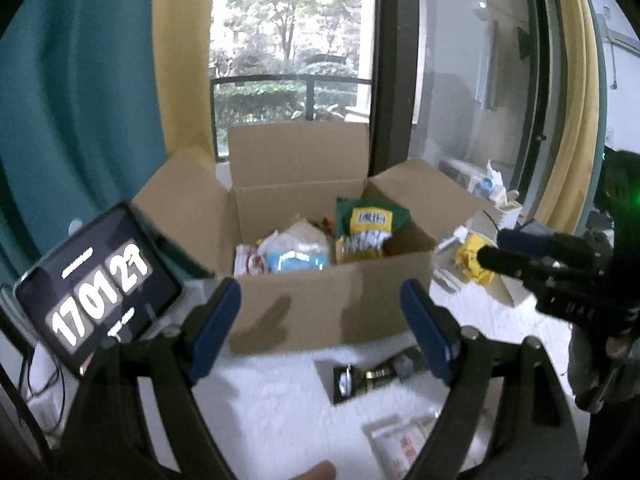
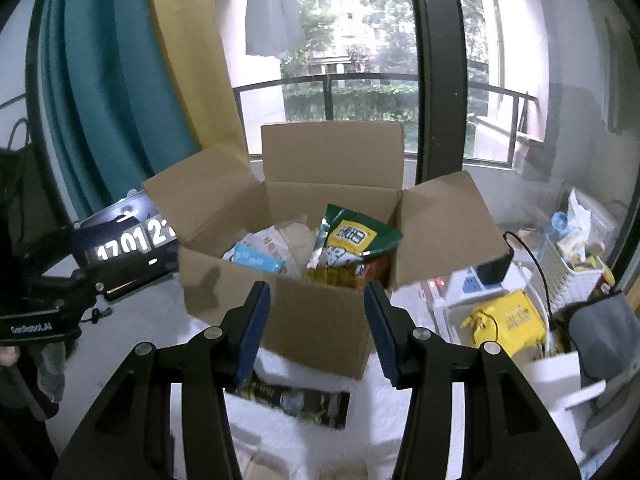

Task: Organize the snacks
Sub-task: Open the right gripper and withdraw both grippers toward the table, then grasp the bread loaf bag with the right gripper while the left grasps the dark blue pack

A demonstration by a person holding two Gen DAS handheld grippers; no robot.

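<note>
An open cardboard box [image 1: 328, 304] [image 2: 320, 320] stands on the white table with its flaps up. Inside lie a green and yellow snack bag [image 1: 370, 224] [image 2: 354, 238], a white and blue packet [image 1: 294, 258] [image 2: 256, 260] and other snacks. A dark snack pack [image 1: 372, 376] [image 2: 304, 400] lies on the table in front of the box. A pale packet [image 1: 404, 440] lies nearer. My left gripper [image 1: 322, 328] is open and empty, short of the box. My right gripper [image 2: 318, 332] is open and empty, above the dark pack. The right gripper also shows in the left wrist view [image 1: 520, 256].
A tablet showing a clock [image 1: 96, 284] [image 2: 132, 248] leans left of the box. A yellow pack [image 2: 508, 320], a power strip [image 2: 476, 284] and a white basket [image 2: 568, 268] crowd the right side. Curtains and a window stand behind.
</note>
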